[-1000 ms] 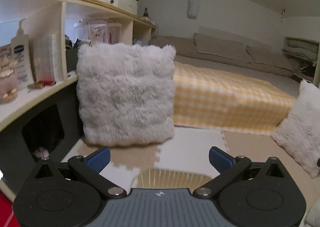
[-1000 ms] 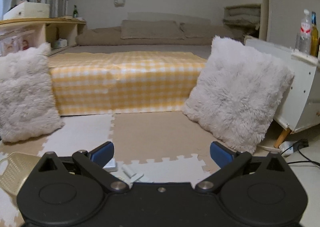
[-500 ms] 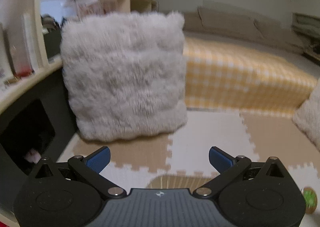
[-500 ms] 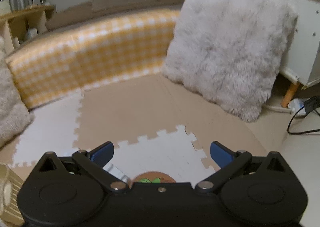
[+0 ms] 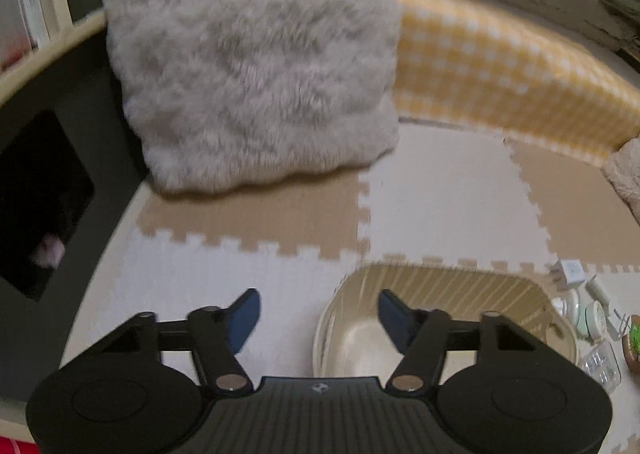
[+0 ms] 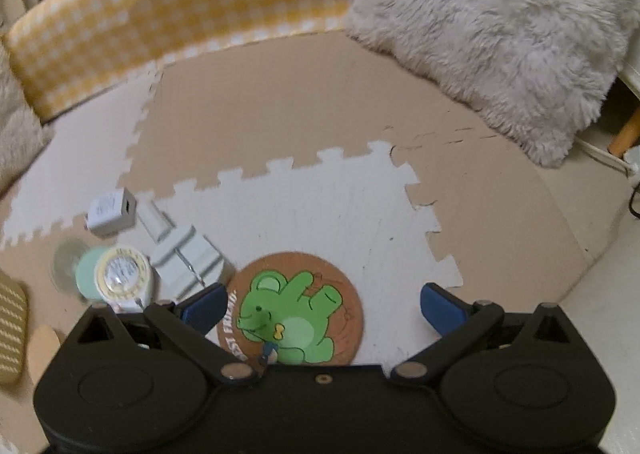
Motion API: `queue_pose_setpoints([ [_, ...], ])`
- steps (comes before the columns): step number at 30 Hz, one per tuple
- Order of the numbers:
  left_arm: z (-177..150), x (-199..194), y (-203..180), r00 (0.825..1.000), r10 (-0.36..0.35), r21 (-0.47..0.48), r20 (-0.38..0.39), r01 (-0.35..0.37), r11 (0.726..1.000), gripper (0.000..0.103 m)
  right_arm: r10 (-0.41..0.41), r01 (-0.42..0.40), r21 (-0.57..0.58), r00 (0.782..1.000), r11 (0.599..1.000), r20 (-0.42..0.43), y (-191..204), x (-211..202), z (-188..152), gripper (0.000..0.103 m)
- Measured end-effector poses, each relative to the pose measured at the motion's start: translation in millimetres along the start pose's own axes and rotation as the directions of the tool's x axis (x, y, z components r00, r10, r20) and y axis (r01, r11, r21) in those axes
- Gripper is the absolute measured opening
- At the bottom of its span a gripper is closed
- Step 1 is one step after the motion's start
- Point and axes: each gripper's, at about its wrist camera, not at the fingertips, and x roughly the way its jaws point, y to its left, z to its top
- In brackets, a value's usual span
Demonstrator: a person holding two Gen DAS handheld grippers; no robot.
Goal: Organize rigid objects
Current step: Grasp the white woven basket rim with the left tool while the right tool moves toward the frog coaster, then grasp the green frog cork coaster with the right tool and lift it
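Observation:
A beige slatted basket (image 5: 448, 290) sits on the foam floor mat; my left gripper (image 5: 318, 314) hovers open over its left rim, holding nothing. My right gripper (image 6: 320, 304) is open above a round brown coaster with a green bear (image 6: 294, 312). Left of the coaster lie a white plug adapter (image 6: 186, 254), a white charger cube (image 6: 110, 211), a small white stick (image 6: 154, 219) and a round white timer on a mint disc (image 6: 120, 274). The same small items show at the right edge of the left wrist view (image 5: 588, 310).
A fluffy white pillow (image 5: 256, 57) leans against a dark shelf unit (image 5: 52, 157) at left. A second fluffy pillow (image 6: 500, 25) stands at right near a white cabinet leg (image 6: 624, 133). A yellow checked mattress (image 6: 168, 9) lies beyond the mat.
Both grippers have tilted down toward the floor. The basket, coaster and small items have come into view. The left gripper's fingers stand closer together than before.

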Motion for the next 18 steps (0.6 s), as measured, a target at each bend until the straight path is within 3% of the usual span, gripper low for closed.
queue_pose_setpoints([
  [7, -7.8, 21.6, 11.3, 0.994, -0.062, -0.042, -0.095, 0.058, 0.997, 0.018, 0.043, -0.046, -0.062, 0.998, 0.997, -0.053, 8.5, 13.6, -4.8, 0.103],
  [12, -10.1, 29.0, 17.4, 0.989, -0.1, -0.072, -0.107, 0.092, 0.993, 0.009, 0.026, -0.033, -0.087, 0.996, 0.996, -0.082, 10.9, 23.4, -5.8, 0.103],
  [18, -9.3, 29.7, 13.8, 0.99, -0.097, -0.043, -0.104, 0.093, 0.995, 0.007, 0.041, -0.05, -0.079, 0.993, 0.996, -0.11, 12.2, 34.0, -6.9, 0.103],
])
